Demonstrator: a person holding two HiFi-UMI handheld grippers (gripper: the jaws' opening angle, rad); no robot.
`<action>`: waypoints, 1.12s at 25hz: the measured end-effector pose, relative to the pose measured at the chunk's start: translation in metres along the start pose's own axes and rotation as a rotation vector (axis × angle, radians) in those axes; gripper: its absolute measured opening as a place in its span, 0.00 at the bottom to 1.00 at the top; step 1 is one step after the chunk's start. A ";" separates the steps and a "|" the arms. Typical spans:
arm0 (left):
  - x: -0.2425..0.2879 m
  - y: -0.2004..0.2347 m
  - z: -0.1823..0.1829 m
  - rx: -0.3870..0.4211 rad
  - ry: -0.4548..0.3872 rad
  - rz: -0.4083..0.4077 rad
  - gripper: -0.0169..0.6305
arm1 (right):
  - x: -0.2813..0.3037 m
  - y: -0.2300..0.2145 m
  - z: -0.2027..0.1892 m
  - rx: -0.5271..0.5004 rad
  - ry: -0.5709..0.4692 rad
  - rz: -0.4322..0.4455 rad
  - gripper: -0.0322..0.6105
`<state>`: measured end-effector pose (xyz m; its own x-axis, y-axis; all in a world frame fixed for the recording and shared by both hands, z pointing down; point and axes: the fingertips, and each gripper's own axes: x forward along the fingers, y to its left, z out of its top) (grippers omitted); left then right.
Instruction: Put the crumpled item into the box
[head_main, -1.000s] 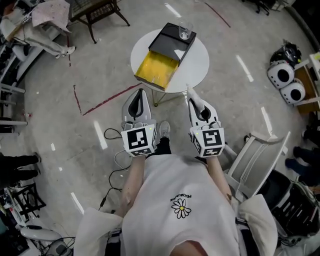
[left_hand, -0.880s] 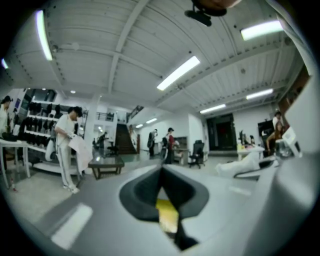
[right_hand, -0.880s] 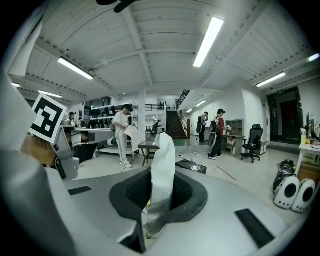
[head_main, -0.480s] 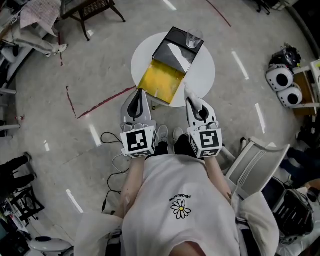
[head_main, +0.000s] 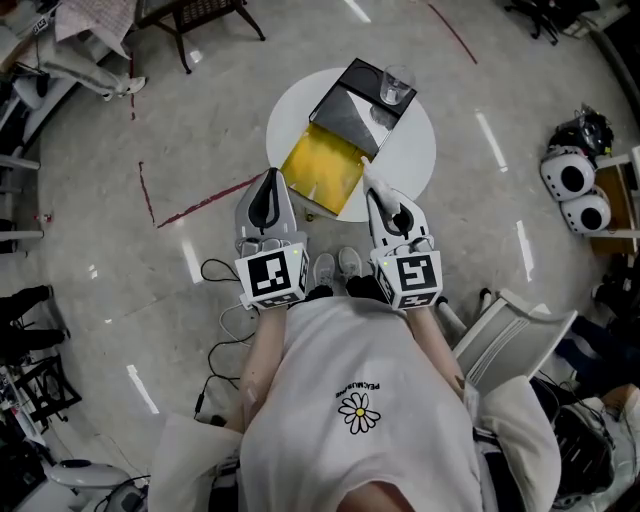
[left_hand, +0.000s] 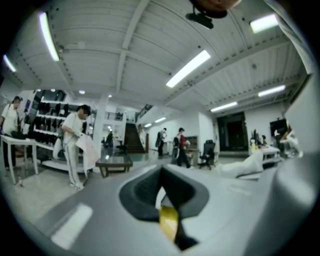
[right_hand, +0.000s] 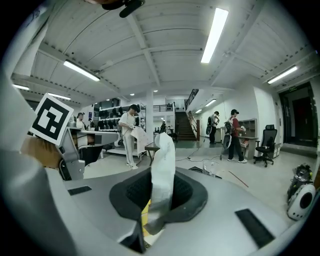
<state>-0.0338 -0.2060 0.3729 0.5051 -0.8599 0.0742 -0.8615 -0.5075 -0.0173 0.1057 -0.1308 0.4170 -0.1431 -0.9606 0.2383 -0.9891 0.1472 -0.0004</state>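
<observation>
On table (head_main: 412, 150): box (head_main: 325, 176), glass (head_main: 397, 85)

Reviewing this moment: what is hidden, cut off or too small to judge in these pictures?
The box: the head view is too small to tell whether its yellow inside holds anything, and both gripper views show only a sliver of it past the jaws.
The crumpled item: its lower end is hidden between the jaws of the right hand-held gripper, and its material is unclear.
The glass: too small in the head view to tell its contents.

Bright ceiling strip lights (right_hand: 215, 35), glare streaks on floor (head_main: 190, 130), fisheye-warped edges, blurred foreground
</observation>
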 end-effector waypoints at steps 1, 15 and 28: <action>0.000 0.000 0.001 0.003 -0.001 0.007 0.03 | 0.000 0.000 -0.001 -0.002 0.003 0.010 0.11; 0.013 0.026 -0.003 0.016 0.040 0.078 0.03 | 0.038 -0.007 -0.010 -0.065 0.109 0.064 0.11; 0.024 0.036 -0.033 0.005 0.147 0.114 0.03 | 0.151 0.009 -0.093 -0.679 0.396 0.261 0.11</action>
<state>-0.0543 -0.2429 0.4068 0.3908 -0.8947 0.2163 -0.9122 -0.4079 -0.0389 0.0787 -0.2531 0.5429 -0.2171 -0.7401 0.6365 -0.6710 0.5867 0.4533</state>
